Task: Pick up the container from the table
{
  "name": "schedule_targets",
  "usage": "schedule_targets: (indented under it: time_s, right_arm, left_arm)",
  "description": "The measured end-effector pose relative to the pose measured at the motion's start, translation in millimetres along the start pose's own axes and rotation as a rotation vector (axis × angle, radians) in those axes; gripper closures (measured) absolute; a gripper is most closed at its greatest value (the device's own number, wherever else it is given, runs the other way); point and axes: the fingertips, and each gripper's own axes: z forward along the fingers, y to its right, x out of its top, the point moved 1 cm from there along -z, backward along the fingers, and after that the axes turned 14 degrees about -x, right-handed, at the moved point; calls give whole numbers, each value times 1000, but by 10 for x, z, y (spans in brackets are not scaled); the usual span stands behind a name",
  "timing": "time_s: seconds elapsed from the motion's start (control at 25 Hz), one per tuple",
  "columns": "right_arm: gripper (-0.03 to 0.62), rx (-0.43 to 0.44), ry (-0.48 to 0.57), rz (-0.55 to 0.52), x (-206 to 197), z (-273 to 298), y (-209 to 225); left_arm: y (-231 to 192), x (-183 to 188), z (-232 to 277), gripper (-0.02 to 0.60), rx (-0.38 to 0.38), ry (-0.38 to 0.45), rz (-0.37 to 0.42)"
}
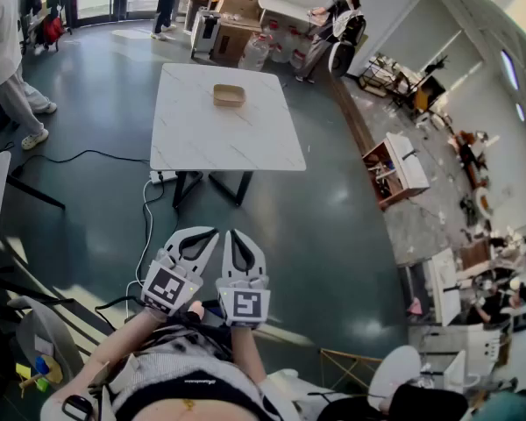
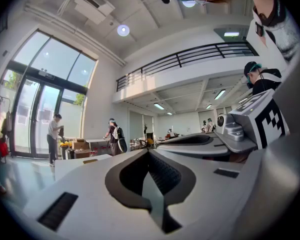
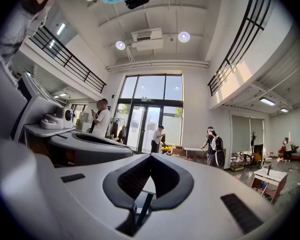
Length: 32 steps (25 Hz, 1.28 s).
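Both pairs of jaws were together, with nothing between them. The left gripper (image 1: 202, 237) and the right gripper (image 1: 237, 237) hung side by side, well apart from the table (image 1: 219, 147). The container (image 1: 229, 96) sat near the table's far edge, about midway. In my judgement, one gripper should open before arriving, then close on one wall.

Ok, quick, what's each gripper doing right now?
Left gripper: closed, holding nothing.
Right gripper: closed, holding nothing.
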Motion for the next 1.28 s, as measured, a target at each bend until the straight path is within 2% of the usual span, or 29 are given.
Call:
schedule_targets:
  time_s: [0.24, 0.36, 0.64, 0.88, 1.28]
  right_arm:
    - [599, 31, 45, 65, 1, -82, 152]
    - [600, 38, 56, 63, -55, -101, 272]
    - [599, 81, 54, 70, -40, -25, 271]
    - [599, 83, 42, 54, -93, 282, 223]
    - [599, 83, 41, 51, -38, 1277, 98]
  left_arm:
    - [91, 1, 104, 583, 7, 28, 14]
    - [139, 11, 139, 583, 19, 32, 22]
    - [56, -32, 136, 583, 53, 34, -20]
    - [-293, -59, 244, 583, 60, 41, -46]
    - [-1214, -108, 639, 583, 0, 38, -68]
